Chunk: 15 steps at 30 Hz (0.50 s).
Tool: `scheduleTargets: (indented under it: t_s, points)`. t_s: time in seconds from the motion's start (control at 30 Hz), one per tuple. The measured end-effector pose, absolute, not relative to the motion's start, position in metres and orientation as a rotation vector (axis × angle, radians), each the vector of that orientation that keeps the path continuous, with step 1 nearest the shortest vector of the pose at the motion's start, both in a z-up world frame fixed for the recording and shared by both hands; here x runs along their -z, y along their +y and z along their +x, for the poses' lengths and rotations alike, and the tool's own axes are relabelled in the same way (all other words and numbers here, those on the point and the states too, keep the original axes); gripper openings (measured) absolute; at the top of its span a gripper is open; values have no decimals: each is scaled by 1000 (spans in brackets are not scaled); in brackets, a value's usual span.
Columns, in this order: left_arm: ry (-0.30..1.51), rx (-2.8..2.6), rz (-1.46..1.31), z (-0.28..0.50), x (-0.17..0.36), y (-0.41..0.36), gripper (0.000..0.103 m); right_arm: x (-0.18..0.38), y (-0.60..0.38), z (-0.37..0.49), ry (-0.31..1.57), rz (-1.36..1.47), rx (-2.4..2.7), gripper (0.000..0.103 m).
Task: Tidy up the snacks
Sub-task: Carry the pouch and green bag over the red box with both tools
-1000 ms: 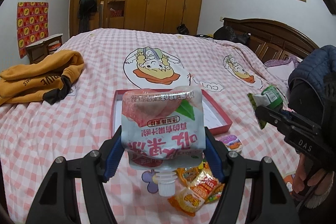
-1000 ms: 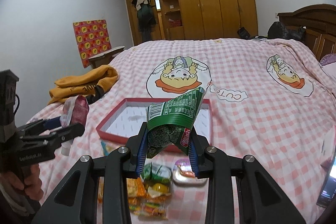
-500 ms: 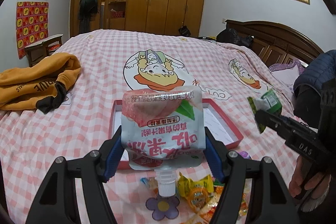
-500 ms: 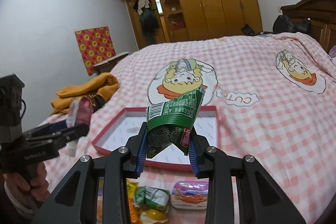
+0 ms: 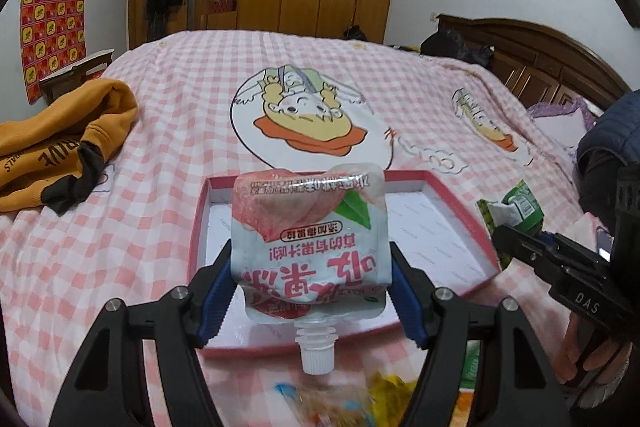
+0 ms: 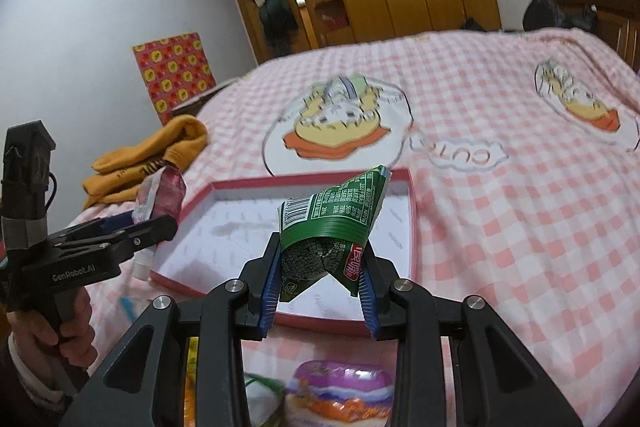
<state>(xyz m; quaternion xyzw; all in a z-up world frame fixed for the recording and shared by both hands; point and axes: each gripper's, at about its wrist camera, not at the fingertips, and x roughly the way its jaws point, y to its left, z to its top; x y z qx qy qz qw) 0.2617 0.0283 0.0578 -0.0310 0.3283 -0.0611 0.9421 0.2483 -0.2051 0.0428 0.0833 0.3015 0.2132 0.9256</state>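
You are holding both grippers loaded, and the red-rimmed tray point(image 5: 448, 247) is lying straight ahead of and below each of them, so the coming move turns on that gap. From your left gripper point(image 5: 310, 291) the tray is sitting just beyond the fingertips, its long axis running across your line of reach, its near rim passing under the pouch's cap. From your right gripper point(image 6: 320, 267) the same tray point(image 6: 224, 227) is spreading ahead and slightly to the left, open white floor showing past the packet. I am judging the two about equally near; neither snack is touching the tray yet.

Your left gripper's jaws are standing wide but pressed against the sides of the peach drink pouch point(image 5: 308, 243), gripping it upside down, white screw cap pointing toward you and downward. The pouch is looking plump, glossy and soft, so it is likely to sag or tip once released.

Your right gripper is squeezing the green snack packet point(image 6: 332, 223) at a narrower spread, crumpling its lower end while the upper corner is jutting forward over the tray. It is looking light and crinkly.

More loose snacks point(image 6: 340, 395) are lying blurred beneath both grippers, on the checked bedspread point(image 5: 168, 115).
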Motion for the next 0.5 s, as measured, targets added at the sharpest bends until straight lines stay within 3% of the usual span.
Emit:
scheduleTargets:
  t_s: [0.5]
  points:
    - [760,206,-4,295,-19,12,72,-18,-208,276,687,204,-413,38]
